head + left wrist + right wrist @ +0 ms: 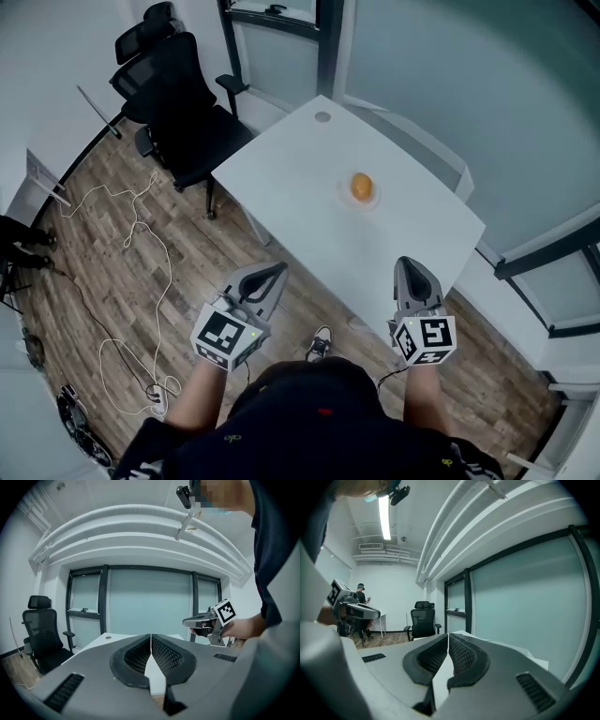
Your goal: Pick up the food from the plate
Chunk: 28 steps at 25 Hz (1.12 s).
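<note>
An orange, rounded piece of food (pixel 362 187) rests on a small white plate (pixel 371 202) toward the far right of the white table (pixel 309 178). My left gripper (pixel 277 271) is held over the table's near edge, jaws shut and empty. My right gripper (pixel 405 263) hovers at the near right edge, also shut with nothing held. Both sit well short of the food. In the left gripper view the jaws (pixel 151 637) meet in a thin line, and the right gripper (pixel 206 620) shows at the right. The right gripper view shows closed jaws (pixel 448 635) above the table.
A black office chair (pixel 178 98) stands by the table's left side. White cables (pixel 141 234) trail over the wood floor. A small round grommet (pixel 322 117) sits at the table's far corner. Glass partitions (pixel 450 84) line the far side. A person (pixel 361 595) stands in the far room.
</note>
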Each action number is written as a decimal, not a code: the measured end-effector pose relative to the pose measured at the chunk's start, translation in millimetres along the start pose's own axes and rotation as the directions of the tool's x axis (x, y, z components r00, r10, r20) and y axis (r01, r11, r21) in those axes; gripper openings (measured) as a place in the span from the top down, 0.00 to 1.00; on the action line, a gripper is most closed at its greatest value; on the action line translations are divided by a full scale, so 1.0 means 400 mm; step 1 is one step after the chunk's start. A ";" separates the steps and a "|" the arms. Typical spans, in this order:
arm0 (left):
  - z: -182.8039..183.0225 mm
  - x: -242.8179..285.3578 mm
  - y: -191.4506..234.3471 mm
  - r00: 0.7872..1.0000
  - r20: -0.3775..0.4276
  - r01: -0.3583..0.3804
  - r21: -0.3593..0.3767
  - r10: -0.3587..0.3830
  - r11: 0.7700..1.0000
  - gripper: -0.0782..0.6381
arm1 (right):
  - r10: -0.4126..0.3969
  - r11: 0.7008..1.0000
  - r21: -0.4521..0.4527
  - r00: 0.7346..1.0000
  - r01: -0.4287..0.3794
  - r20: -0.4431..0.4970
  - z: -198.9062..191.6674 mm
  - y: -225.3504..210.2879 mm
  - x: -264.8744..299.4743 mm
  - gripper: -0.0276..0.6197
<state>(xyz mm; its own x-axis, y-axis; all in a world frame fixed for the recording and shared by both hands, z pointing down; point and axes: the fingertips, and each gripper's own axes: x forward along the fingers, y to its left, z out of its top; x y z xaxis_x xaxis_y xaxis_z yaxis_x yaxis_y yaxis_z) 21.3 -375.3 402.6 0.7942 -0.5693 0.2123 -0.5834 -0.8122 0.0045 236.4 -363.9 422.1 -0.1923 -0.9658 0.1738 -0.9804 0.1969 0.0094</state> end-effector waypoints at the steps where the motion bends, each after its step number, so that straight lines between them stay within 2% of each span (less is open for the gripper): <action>1: 0.007 0.034 0.006 1.000 -0.006 0.001 -0.001 -0.001 1.000 0.86 | -0.011 1.000 0.011 1.000 0.011 -0.003 0.000 -0.034 0.014 0.92; 10: 0.011 0.243 0.056 0.998 -0.062 0.032 0.003 -0.031 0.999 0.86 | -0.051 0.996 0.070 0.999 0.052 -0.016 -0.028 -0.207 0.148 0.92; 16: 0.000 0.312 0.126 0.993 -0.078 0.087 -0.002 -0.086 0.996 0.86 | -0.061 0.996 0.067 0.996 0.065 -0.070 -0.050 -0.209 0.230 0.92; 20: -0.019 0.364 0.200 0.987 -0.068 0.144 -0.026 -0.146 0.989 0.86 | -0.073 0.997 0.006 0.988 0.074 -0.138 -0.076 -0.182 0.332 0.92; 23: -0.026 0.409 0.264 0.979 -0.077 0.187 -0.003 -0.186 0.982 0.86 | -0.098 0.995 -0.015 0.979 0.097 -0.181 -0.083 -0.176 0.424 0.91; 24: -0.031 0.420 0.288 0.977 -0.084 0.197 0.012 -0.196 0.980 0.86 | -0.102 0.995 -0.015 0.975 0.101 -0.197 -0.090 -0.175 0.460 0.90; 26: -0.048 0.438 0.334 0.972 -0.099 0.216 0.021 -0.213 0.976 0.86 | -0.108 0.994 -0.012 0.967 0.108 -0.231 -0.117 -0.178 0.536 0.78; 28: -0.073 0.451 0.379 0.967 -0.116 0.229 0.001 -0.227 0.973 0.86 | -0.125 0.992 -0.018 0.956 0.124 -0.267 -0.159 -0.190 0.611 0.77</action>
<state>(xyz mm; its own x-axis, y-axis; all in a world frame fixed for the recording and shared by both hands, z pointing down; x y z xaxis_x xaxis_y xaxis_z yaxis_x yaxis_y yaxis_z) 71.3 -597.3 470.2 0.8807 -0.3512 0.3178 -0.3860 -0.9210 0.0519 266.8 -604.4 526.5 -0.0501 -0.9025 0.4278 -0.9958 0.0783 0.0485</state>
